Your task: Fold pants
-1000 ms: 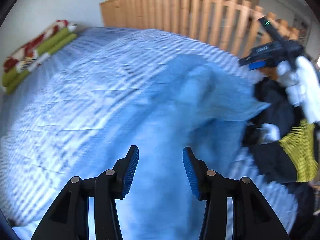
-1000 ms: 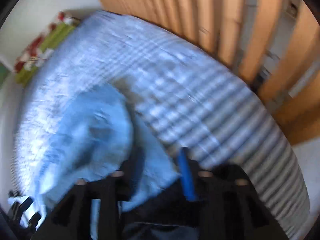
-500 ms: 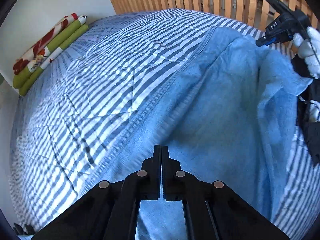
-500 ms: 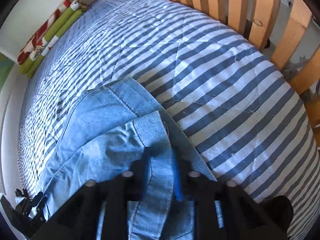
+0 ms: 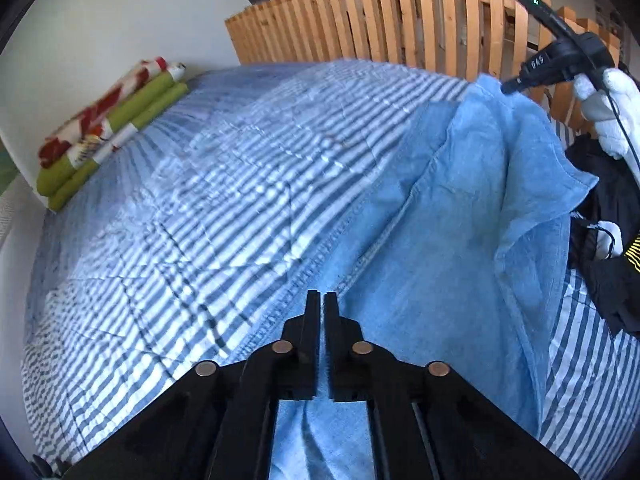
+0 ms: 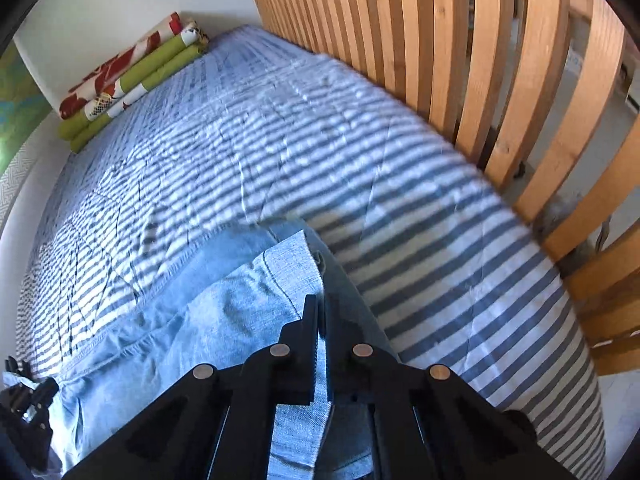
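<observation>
Light blue denim pants (image 5: 448, 248) hang stretched over a striped bed. My left gripper (image 5: 321, 300) is shut on one end of the pants, with cloth running under its jaws. At the upper right of the left wrist view the other gripper (image 5: 552, 68), held by a white-gloved hand (image 5: 612, 108), lifts the far end. In the right wrist view my right gripper (image 6: 320, 304) is shut on a folded edge of the pants (image 6: 224, 320), with the fabric draping down to the left.
A blue-and-white striped quilt (image 5: 192, 216) covers the bed. A wooden slat rail (image 6: 500, 80) runs along the far side. Rolled green and red floral bedding (image 5: 108, 128) lies at the far left corner. A person in dark clothing (image 5: 608, 240) stands at the right.
My left gripper went from open to shut on the pants. The right gripper kept its hold and lifted the cloth edge higher; both views have tilted up.
</observation>
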`<state>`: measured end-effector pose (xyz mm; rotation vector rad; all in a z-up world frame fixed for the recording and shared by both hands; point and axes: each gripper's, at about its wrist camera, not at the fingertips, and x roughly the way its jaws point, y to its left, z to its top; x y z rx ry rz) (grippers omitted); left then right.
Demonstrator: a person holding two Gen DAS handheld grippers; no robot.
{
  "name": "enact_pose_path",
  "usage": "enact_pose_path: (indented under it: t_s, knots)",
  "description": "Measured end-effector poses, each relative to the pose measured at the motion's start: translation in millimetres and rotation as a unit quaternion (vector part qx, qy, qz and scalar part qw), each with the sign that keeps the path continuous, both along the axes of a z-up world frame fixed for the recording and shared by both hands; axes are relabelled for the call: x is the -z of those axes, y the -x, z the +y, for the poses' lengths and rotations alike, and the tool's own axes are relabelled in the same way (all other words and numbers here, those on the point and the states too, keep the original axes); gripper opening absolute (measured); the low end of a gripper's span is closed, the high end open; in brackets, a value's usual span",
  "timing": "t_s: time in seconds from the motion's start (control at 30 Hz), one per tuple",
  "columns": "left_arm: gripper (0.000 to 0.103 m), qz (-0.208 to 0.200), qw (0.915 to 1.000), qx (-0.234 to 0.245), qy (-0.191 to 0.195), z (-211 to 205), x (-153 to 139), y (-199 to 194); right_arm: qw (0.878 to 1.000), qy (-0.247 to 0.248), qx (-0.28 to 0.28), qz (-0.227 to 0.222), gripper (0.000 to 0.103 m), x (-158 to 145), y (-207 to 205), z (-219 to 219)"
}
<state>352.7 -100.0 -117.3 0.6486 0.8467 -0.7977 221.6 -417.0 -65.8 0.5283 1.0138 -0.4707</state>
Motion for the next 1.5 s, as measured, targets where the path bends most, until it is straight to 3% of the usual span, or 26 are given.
enact_pose_path:
  t_s: [0.03, 0.07, 0.2, 0.27, 0.3, 0.4, 0.57, 0.67, 0.77, 0.8, 0.83, 0.87, 0.93, 1.07, 1.23, 1.3, 1.4, 1.5]
  knots:
    - [0.023, 0.001, 1.0000, 0.000, -0.008, -2, 4, -3, 1.000, 0.006, -0.002, 0.001, 0.003, -2, -2, 1]
    - [0.026, 0.002, 0.9998, 0.005, -0.017, -6, 9, -6, 1.000, 0.012, -0.005, 0.004, 0.003, -2, -4, 3]
    - [0.027, 0.008, 0.9980, 0.025, -0.058, -17, 33, -8, 0.999, 0.033, -0.008, 0.006, 0.003, -7, -11, 9]
    - [0.022, 0.012, 0.9979, 0.022, -0.061, -19, 38, -10, 0.999, 0.036, -0.006, 0.000, 0.003, -12, -12, 10]
    - [0.011, 0.011, 0.9982, 0.016, -0.057, -19, 37, -10, 0.999, 0.039, -0.006, -0.002, 0.003, -14, -13, 10]
    - [0.005, 0.008, 0.9989, 0.018, -0.042, -12, 28, -6, 0.998, 0.058, -0.007, -0.006, 0.002, -22, -12, 14]
    - [0.004, -0.016, 0.9992, 0.017, -0.032, -4, 8, -2, 0.997, 0.079, -0.006, -0.017, 0.002, -35, -17, 14]
    - [0.004, -0.040, 0.9986, -0.014, -0.031, -5, -1, -15, 0.995, 0.096, -0.004, -0.018, 0.002, -37, -31, 14]
    - [0.004, -0.001, 0.9986, -0.047, -0.026, -6, 10, -41, 0.989, 0.142, -0.027, 0.006, 0.003, -25, -59, 19]
    - [0.008, 0.010, 0.9982, -0.046, -0.038, -8, 17, -44, 0.987, 0.158, -0.032, 0.031, 0.004, -18, -68, 20]
    - [0.010, 0.005, 0.9972, -0.046, -0.059, -11, 24, -45, 0.987, 0.154, -0.024, 0.047, 0.010, -13, -71, 15]
    - [0.013, -0.007, 0.9959, -0.049, -0.075, -11, 28, -43, 0.990, 0.130, -0.013, 0.050, 0.015, -10, -68, 7]
    - [0.031, -0.018, 0.9960, -0.049, -0.073, -8, 23, -38, 0.997, 0.068, 0.011, 0.029, 0.036, -10, -48, -12]
    - [0.033, -0.009, 0.9989, -0.035, -0.029, 6, 3, -13, 0.998, -0.049, 0.003, 0.027, 0.036, 6, 5, -28]
    - [0.033, 0.028, 0.9994, 0.015, -0.011, 11, -6, 38, 0.987, -0.130, -0.001, 0.090, 0.037, 60, 47, -9]
    - [0.033, 0.040, 0.9986, 0.033, -0.014, 7, -5, 57, 0.984, -0.155, 0.008, 0.083, 0.038, 69, 50, -4]
    - [0.034, 0.064, 0.9968, 0.045, -0.016, 0, 3, 80, 0.981, -0.183, 0.033, 0.062, 0.052, 71, 50, -1]
    - [0.034, 0.074, 0.9951, 0.057, -0.032, -9, 16, 99, 0.980, -0.186, 0.036, 0.065, 0.054, 71, 44, 7]
